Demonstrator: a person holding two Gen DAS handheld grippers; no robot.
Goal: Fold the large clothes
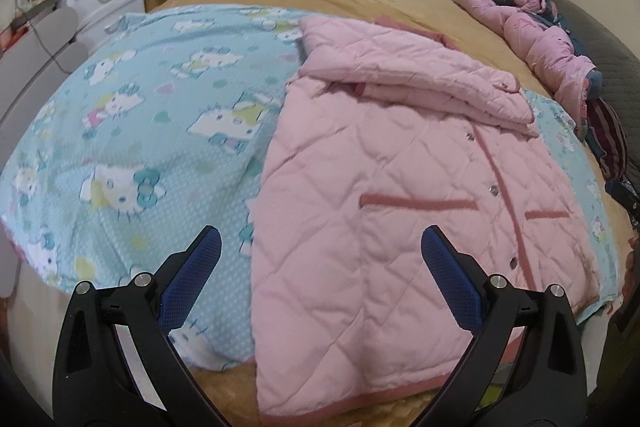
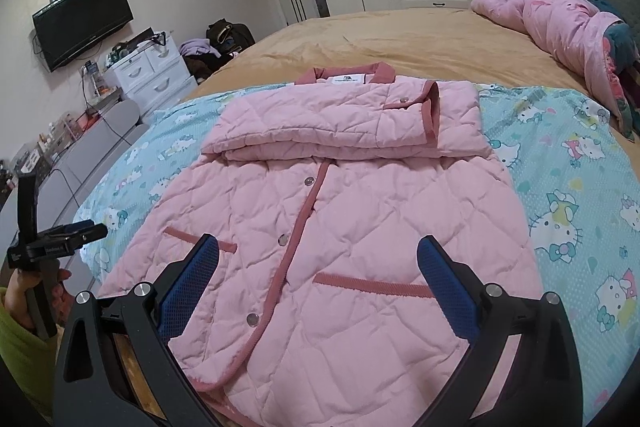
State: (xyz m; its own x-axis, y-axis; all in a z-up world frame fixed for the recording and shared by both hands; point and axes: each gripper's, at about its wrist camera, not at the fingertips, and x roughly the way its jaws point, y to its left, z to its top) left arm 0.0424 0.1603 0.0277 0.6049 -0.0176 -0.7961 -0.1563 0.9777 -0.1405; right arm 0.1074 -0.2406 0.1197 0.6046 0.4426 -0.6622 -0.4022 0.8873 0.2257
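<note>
**rigpilot:** Both tongs are spread wide with nothing in them. My left tongs [image 1: 320, 259] hover over the jacket's [image 1: 400, 207] left edge near the hem; my right tongs [image 2: 318, 267] sit over its pockets. It's lying flat on the cartoon-cat sheet [image 1: 140, 115] on the bed [image 2: 400, 39].

**foldfan:** Which way's it pointing?

**rigpilot:** Collar [image 2: 344, 73] away from me, hem toward me, so the long axis runs straight out. Sleeves [image 2: 340, 123] are folded across the chest.

**foldfan:** Risks?

**rigpilot:** Puffy quilting. If I pinch only the top layer, I reckon the stacked sleeves slide off or the sheet comes up too.
</note>
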